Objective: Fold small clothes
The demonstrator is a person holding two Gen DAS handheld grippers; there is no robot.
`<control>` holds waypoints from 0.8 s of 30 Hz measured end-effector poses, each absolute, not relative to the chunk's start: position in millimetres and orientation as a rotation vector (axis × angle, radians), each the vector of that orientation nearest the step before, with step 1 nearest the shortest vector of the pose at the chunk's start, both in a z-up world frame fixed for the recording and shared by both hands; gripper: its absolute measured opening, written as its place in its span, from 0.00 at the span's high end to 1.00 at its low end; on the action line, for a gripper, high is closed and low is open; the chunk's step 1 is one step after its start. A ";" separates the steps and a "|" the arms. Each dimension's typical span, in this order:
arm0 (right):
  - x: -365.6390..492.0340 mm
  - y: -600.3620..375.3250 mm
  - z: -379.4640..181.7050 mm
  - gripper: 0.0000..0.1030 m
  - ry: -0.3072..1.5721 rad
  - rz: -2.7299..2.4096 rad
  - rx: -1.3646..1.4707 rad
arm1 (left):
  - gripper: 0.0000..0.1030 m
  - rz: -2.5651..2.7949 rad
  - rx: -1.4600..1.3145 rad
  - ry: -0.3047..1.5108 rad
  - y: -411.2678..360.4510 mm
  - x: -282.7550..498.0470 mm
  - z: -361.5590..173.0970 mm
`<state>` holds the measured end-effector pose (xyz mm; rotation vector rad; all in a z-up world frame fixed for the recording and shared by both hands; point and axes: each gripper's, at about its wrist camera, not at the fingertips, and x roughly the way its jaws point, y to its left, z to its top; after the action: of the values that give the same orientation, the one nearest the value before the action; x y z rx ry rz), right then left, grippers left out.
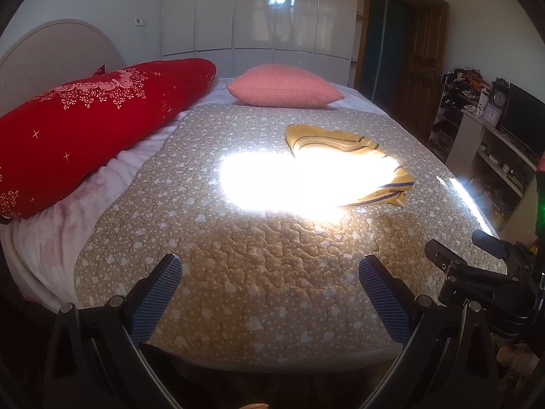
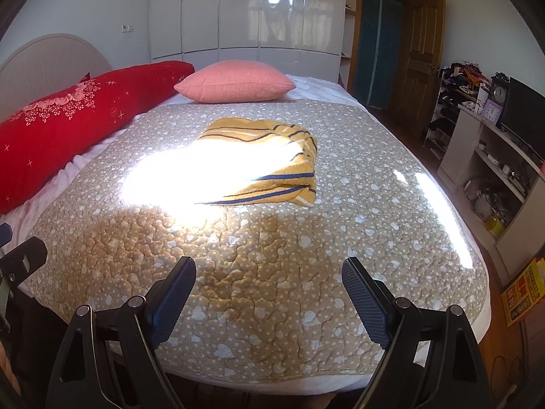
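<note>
A small yellow garment with dark blue stripes (image 1: 354,163) lies folded and a little rumpled on the beige quilted bedspread (image 1: 259,272), partly washed out by a bright sun patch. It also shows in the right wrist view (image 2: 272,156). My left gripper (image 1: 269,272) is open and empty above the near end of the bed, well short of the garment. My right gripper (image 2: 269,276) is open and empty too, also near the foot of the bed. The right gripper's body shows at the right edge of the left wrist view (image 1: 483,279).
A long red pillow (image 1: 85,129) lies along the left side and a pink pillow (image 1: 282,85) at the far end. White wardrobes stand behind. Shelves with a clock and a monitor (image 2: 494,129) line the right wall. The bedspread (image 2: 272,306) ends close below my fingers.
</note>
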<state>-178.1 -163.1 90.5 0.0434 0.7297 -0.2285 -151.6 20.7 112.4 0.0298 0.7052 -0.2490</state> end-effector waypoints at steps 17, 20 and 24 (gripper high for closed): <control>-173.5 -156.7 74.5 0.12 0.777 -0.208 0.057 | 0.00 -0.259 0.028 0.780 14.7 -146.1 96.8; -173.7 -156.0 72.7 0.12 0.782 -0.206 0.057 | 0.00 -0.263 0.030 0.788 13.2 -146.2 94.5; -173.1 -156.6 71.4 0.12 0.788 -0.206 0.058 | 0.00 -0.268 0.032 0.797 11.9 -146.0 92.0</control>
<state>-173.1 -156.6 71.4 0.0581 0.7878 -0.2063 -146.0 11.9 92.0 0.0323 0.7971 -0.2684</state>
